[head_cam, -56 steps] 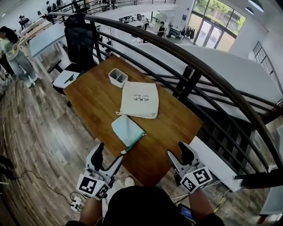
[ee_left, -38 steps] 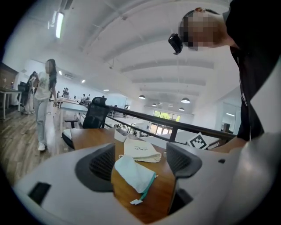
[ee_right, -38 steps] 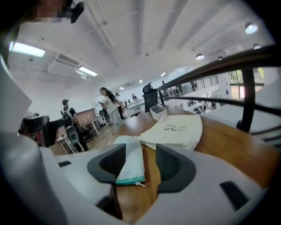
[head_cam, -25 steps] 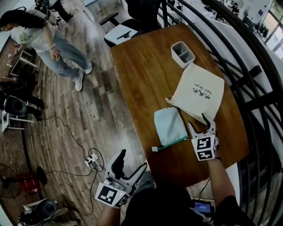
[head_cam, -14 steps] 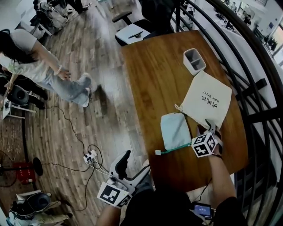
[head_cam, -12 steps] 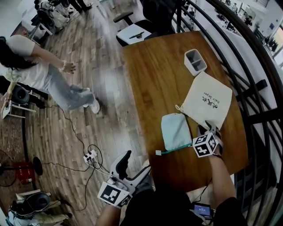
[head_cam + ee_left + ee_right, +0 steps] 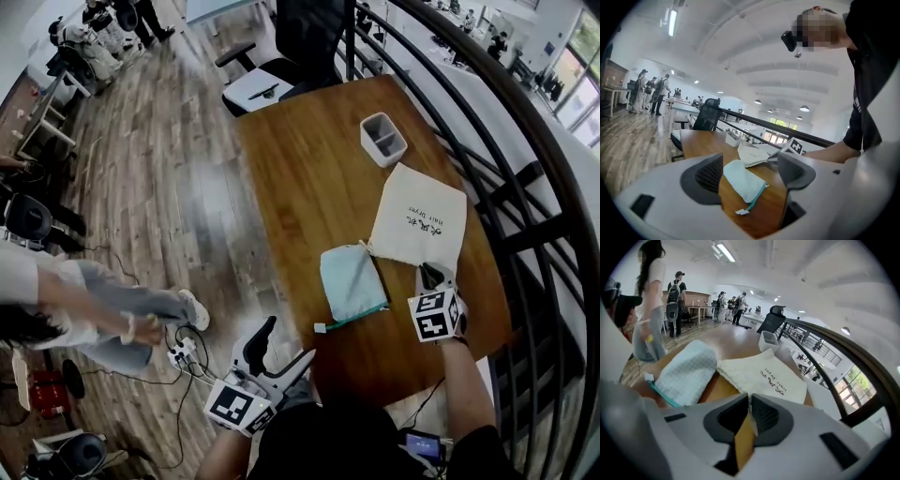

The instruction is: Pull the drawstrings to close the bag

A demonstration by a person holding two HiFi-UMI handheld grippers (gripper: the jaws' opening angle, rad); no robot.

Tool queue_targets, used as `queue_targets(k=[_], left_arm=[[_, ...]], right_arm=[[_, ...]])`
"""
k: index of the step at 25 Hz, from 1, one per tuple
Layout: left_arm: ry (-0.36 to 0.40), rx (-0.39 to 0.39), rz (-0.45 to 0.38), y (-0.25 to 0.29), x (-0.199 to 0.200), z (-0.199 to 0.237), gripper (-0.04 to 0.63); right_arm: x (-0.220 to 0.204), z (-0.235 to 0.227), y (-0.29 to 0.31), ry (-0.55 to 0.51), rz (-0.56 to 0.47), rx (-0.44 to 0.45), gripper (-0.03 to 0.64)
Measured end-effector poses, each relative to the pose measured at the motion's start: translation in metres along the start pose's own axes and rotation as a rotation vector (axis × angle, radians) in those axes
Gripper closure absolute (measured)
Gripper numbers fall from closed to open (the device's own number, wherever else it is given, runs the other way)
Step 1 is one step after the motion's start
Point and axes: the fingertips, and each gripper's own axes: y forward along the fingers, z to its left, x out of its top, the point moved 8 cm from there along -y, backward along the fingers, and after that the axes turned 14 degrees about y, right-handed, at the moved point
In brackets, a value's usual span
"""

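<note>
A cream drawstring bag (image 7: 419, 223) with dark print lies flat on the wooden table (image 7: 300, 169). My right gripper (image 7: 429, 274) is at the bag's near edge. Its jaws have just been closing, and in the right gripper view (image 7: 749, 401) a thin strip of the bag's (image 7: 764, 376) cream edge is pinched between the pads. Whether that strip is cloth or cord I cannot tell. My left gripper (image 7: 284, 345) hangs off the table's near left corner, open, with nothing between its fingers (image 7: 710, 173).
A pale teal pouch (image 7: 349, 281) with a white tag lies just left of the bag. A white two-compartment holder (image 7: 382, 138) stands at the table's far side. A black office chair (image 7: 300, 37) is beyond the table, a dark railing (image 7: 525, 122) runs along its right, and a person (image 7: 75, 309) walks on the floor left.
My right gripper's jaws went from wide open beside the bag's near edge to shut on it. The person on the floor walked toward the lower left. My left gripper kept its place.
</note>
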Motion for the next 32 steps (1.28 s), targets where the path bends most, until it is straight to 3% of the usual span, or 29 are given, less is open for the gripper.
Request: queue_targets(k=[8, 14, 18, 22, 26, 32], left_arm=[[0.031, -0.165, -0.024, 0.036, 0.004, -0.015, 0.235], [0.046, -0.260, -0.021, 0.055, -0.001, -0.025, 0.310], [0.030, -0.295, 0.014, 0.068, -0.009, -0.019, 0.365], [-0.006, -0.333, 0.055, 0.079, -0.019, -0.017, 0.411], [-0.033, -0.340, 0.124, 0.091, -0.038, -0.012, 0.437], [0.104, -0.427, 0.229, 0.090, -0.062, -0.021, 0.422]], right_arm=[[0.013, -0.023, -0.064, 0.150, -0.114, 0.007, 0.595], [0.011, -0.008, -0.112, 0.243, -0.185, 0.082, 0.597], [0.011, 0.005, -0.134, 0.255, -0.210, 0.110, 0.600], [0.007, 0.016, -0.152, 0.346, -0.224, 0.171, 0.603], [-0.005, 0.024, -0.149, 0.398, -0.209, 0.177, 0.603], [-0.014, 0.042, -0.148, 0.465, -0.195, 0.212, 0.604]])
